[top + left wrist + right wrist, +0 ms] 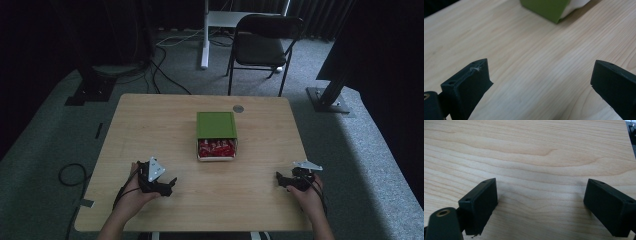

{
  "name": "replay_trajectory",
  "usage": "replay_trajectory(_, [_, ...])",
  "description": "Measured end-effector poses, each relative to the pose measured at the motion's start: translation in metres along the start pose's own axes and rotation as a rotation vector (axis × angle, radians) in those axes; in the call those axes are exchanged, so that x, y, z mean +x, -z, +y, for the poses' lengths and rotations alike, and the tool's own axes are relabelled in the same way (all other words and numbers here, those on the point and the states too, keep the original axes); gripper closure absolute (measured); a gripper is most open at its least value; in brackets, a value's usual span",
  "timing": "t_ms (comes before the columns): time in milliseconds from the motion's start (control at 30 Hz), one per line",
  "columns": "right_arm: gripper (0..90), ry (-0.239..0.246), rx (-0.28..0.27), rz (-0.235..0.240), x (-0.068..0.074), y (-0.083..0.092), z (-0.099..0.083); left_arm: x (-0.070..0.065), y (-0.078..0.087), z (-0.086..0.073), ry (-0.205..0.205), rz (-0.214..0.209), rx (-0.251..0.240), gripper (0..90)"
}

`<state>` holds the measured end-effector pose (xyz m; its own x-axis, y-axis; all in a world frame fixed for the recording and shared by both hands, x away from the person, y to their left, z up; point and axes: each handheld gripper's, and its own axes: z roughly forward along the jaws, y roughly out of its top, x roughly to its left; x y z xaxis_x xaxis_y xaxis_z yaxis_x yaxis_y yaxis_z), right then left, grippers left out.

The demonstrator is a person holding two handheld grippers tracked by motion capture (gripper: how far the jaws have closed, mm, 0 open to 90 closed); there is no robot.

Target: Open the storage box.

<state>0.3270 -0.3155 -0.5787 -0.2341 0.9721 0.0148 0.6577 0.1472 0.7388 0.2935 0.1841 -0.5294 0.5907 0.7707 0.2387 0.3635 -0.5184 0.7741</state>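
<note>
I am holding both the left gripper [169,184] and right gripper [281,181] released and empty, the green box [215,125] lying well ahead between them, risking shoving its white tray [216,157] shut if approaching unevenly.

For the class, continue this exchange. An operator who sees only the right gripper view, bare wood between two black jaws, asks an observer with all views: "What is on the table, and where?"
Observer: A green box sits mid-table, ahead and left of your right claw.
Operator: Is it closed?
Observer: No. A white tray sticks out of its near end, with red items inside.
Operator: Where is the left claw?
Observer: The left claw is over bare wood at the near left of the table, jaws wide apart, pointing toward the box.
</note>
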Motion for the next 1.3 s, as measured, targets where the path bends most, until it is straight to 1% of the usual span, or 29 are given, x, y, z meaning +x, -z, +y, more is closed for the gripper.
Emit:
replay_trajectory(67, [11.3,0.000,0.000,0.000,0.000,0.000,0.000,-0.004,-0.002,0.006,-0.021,-0.008,-0.009,3.0])
replay_trajectory(100, [11.3,0.001,0.000,0.000,0.000,0.000,0.000,-0.008,-0.004,0.012,-0.052,-0.020,-0.015,3.0])
replay_trajectory(200, [11.3,0.000,0.000,0.000,0.000,0.000,0.000,-0.012,-0.007,0.018,-0.076,-0.032,-0.027,3.0])
replay_trajectory(233, [11.3,0.000,0.000,0.001,0.000,0.000,0.000,-0.017,-0.009,0.024,-0.097,-0.045,-0.044,3.0])
replay_trajectory(267, [11.3,0.001,0.001,0.001,0.000,0.000,0.000,-0.017,-0.009,0.024,-0.097,-0.045,-0.044,3.0])
replay_trajectory(300, [11.3,0.001,0.001,0.001,0.000,0.000,0.000,-0.022,-0.012,0.030,-0.119,-0.050,-0.054,3.0])
replay_trajectory(333, [11.3,0.001,0.000,0.001,0.000,0.000,0.000,-0.022,-0.012,0.030,-0.119,-0.050,-0.054,3.0])
replay_trajectory(367, [11.3,0.002,0.000,0.001,0.000,0.000,0.000,-0.026,-0.014,0.035,-0.143,-0.050,-0.065,3.0])
replay_trajectory(400, [11.3,0.002,0.000,0.001,0.000,0.000,0.000,-0.026,-0.014,0.035,-0.143,-0.050,-0.065,3.0])
replay_trajectory(433, [11.3,0.002,0.000,0.001,0.000,0.000,0.000,-0.031,-0.017,0.040,-0.178,-0.045,-0.068,3.1])
replay_trajectory(467, [11.3,0.002,0.000,0.001,0.000,0.000,0.000,-0.031,-0.017,0.040,-0.178,-0.045,-0.068,3.1])
replay_trajectory(500, [11.3,0.001,0.000,0.001,0.000,0.000,0.000,-0.036,-0.021,0.044,-0.207,-0.049,-0.064,3.1])
replay_trajectory(533, [11.3,0.001,0.000,0.001,0.000,0.000,0.000,-0.036,-0.021,0.044,-0.207,-0.049,-0.064,3.1])
replay_trajectory(567, [11.3,0.001,0.000,0.001,0.000,0.000,0.000,-0.042,-0.026,0.048,-0.230,-0.061,-0.056,3.1])
replay_trajectory(633, [11.3,0.001,0.000,0.001,0.000,0.000,0.000,-0.045,-0.029,0.050,-0.240,-0.068,-0.055,3.1])
replay_trajectory(733, [11.3,0.002,0.000,0.001,0.000,0.000,0.000,-0.058,-0.039,0.057,-0.275,-0.098,-0.065,3.1])
replay_trajectory(800, [11.3,0.002,0.000,0.001,0.000,0.000,0.000,-0.060,-0.040,0.058,-0.288,-0.098,-0.064,3.2])
replay_trajectory(867, [11.3,0.003,-0.001,0.001,0.000,-0.001,0.001,-0.070,-0.047,0.065,-0.338,-0.104,-0.067,4.9])
replay_trajectory(900, [11.3,0.003,-0.001,0.001,0.000,-0.001,0.001,-0.070,-0.047,0.065,-0.338,-0.104,-0.067,4.8])
replay_trajectory(933, [11.3,0.003,-0.001,0.001,0.000,-0.001,0.001,-0.075,-0.050,0.069,-0.365,-0.108,-0.070,4.9])
replay_trajectory(967, [11.3,0.003,-0.001,0.001,0.000,-0.001,0.001,-0.075,-0.050,0.069,-0.365,-0.108,-0.070,4.9])
replay_trajectory(1033, [11.3,0.003,-0.001,0.001,0.000,-0.001,0.001,-0.081,-0.055,0.076,-0.406,-0.120,-0.075,5.7])
replay_trajectory(1067, [11.3,0.003,-0.001,0.001,0.000,-0.001,0.001,-0.081,-0.055,0.076,-0.406,-0.120,-0.075,5.8])
replay_trajectory(1100, [11.3,0.003,-0.001,0.001,0.000,-0.001,0.001,-0.083,-0.058,0.080,-0.441,-0.115,-0.089,5.9])
replay_trajectory(1133, [11.3,0.003,-0.001,0.001,0.000,-0.001,0.001,-0.083,-0.058,0.080,-0.441,-0.115,-0.089,8.6])
replay_trajectory(1167, [11.3,0.003,-0.001,0.001,0.000,-0.001,0.001,-0.084,-0.059,0.081,-0.458,-0.110,-0.087,8.6])
replay_trajectory(1200, [11.3,0.003,-0.001,0.002,0.000,-0.001,0.001,-0.085,-0.062,0.081,-0.485,-0.098,-0.078,14.0])
replay_trajectory(1267, [11.3,0.002,0.000,0.001,0.000,-0.001,0.001,-0.086,-0.065,0.081,-0.514,-0.089,-0.072,14.4])
replay_trajectory(1300, [11.3,0.003,-0.001,0.001,0.000,-0.001,0.001,-0.088,-0.069,0.081,-0.547,-0.094,-0.057,15.9])
